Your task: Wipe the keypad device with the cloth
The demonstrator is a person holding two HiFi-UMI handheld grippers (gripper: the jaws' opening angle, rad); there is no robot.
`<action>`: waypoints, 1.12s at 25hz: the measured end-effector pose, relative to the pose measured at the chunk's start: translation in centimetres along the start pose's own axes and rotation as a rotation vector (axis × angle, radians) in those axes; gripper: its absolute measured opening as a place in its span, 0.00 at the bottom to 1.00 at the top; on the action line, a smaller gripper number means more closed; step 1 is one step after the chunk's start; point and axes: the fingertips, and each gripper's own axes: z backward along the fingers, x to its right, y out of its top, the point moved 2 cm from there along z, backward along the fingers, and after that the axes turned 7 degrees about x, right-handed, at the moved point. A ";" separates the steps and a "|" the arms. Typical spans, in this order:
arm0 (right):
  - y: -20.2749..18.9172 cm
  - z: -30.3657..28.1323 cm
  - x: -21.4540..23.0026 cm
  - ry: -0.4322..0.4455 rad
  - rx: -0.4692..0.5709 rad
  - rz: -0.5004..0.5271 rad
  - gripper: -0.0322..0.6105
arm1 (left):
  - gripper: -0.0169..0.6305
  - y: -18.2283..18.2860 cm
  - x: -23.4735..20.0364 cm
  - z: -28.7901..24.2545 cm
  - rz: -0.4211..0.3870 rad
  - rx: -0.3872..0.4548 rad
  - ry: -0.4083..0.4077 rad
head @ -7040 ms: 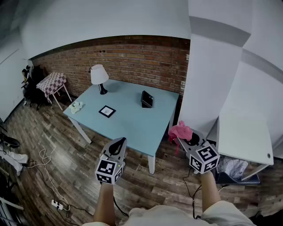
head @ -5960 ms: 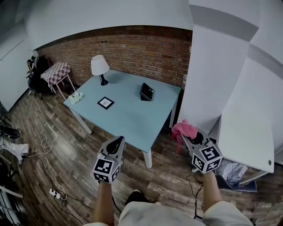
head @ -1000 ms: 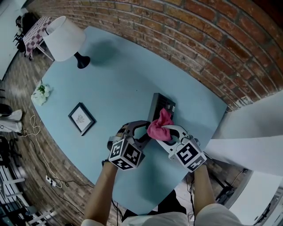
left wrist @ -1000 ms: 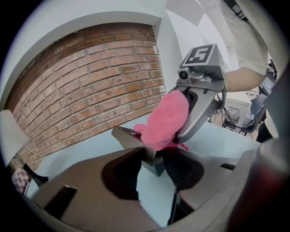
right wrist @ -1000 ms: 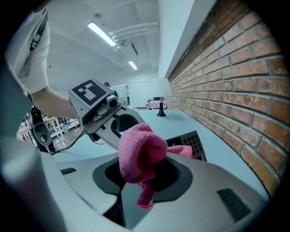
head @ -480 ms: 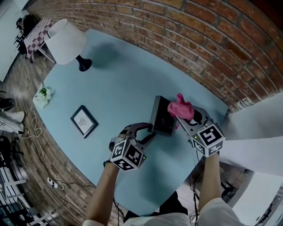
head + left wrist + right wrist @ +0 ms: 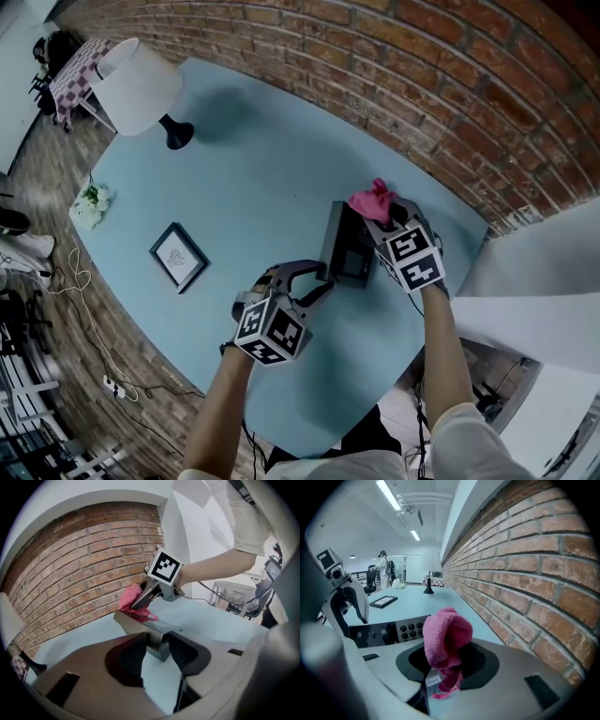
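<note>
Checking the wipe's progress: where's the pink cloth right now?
Head view, right side: the pink cloth is clamped in the right gripper at the far end of the keypad device, near the brick wall.

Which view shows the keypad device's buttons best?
Right gripper view: the keypad device faces it, round buttons visible beside the cloth. Head view shows it dark from above; left gripper view, only its edge in the left tool.

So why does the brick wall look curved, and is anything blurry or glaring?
Head view: wide lens bows the brick wall; the lamp throws a soft shadow on the table. Left gripper view: dark round border, keypad device fairly sharp. Right gripper view: pink cloth crisp, ceiling lights glare.
</note>
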 end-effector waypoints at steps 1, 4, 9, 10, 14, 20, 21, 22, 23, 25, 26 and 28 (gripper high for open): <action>-0.2 -0.3 -0.4 0.002 0.001 0.003 0.28 | 0.34 0.0 0.0 0.0 -0.001 -0.001 -0.001; -0.8 -0.4 -1.1 -0.004 0.013 -0.021 0.28 | 0.34 -0.2 0.0 -0.1 -0.002 -0.002 -0.002; -1.4 0.3 -2.2 0.002 0.008 -0.022 0.28 | 0.34 -0.2 0.0 -0.2 0.002 0.000 0.000; -1.5 0.6 -2.5 0.005 0.007 -0.021 0.28 | 0.34 -0.1 0.0 -0.2 0.002 0.000 -0.001; -1.6 1.7 -4.1 0.034 0.006 -0.006 0.28 | 0.34 -0.1 0.1 -0.2 0.000 -0.002 -0.006; -2.2 3.2 -6.3 0.076 0.000 0.036 0.28 | 0.34 0.0 0.0 -0.3 0.002 -0.004 -0.007; -2.2 3.5 -6.7 0.082 0.000 0.044 0.28 | 0.34 0.0 0.0 -0.3 0.002 -0.005 -0.006; -2.3 3.8 -7.2 0.088 0.000 0.053 0.28 | 0.34 0.0 0.0 -0.3 0.001 -0.006 -0.006; -2.3 4.0 -7.7 0.096 0.000 0.063 0.28 | 0.34 0.0 0.1 -0.3 0.001 -0.007 -0.006; -2.4 4.6 -8.5 0.112 0.002 0.084 0.28 | 0.34 0.0 0.1 -0.4 0.001 -0.009 -0.007; -2.5 4.8 -9.0 0.119 0.003 0.092 0.28 | 0.34 0.0 0.1 -0.3 0.001 -0.010 -0.007; -2.6 5.4 -9.8 0.131 0.004 0.093 0.28 | 0.34 0.0 0.1 -0.3 0.002 -0.011 -0.008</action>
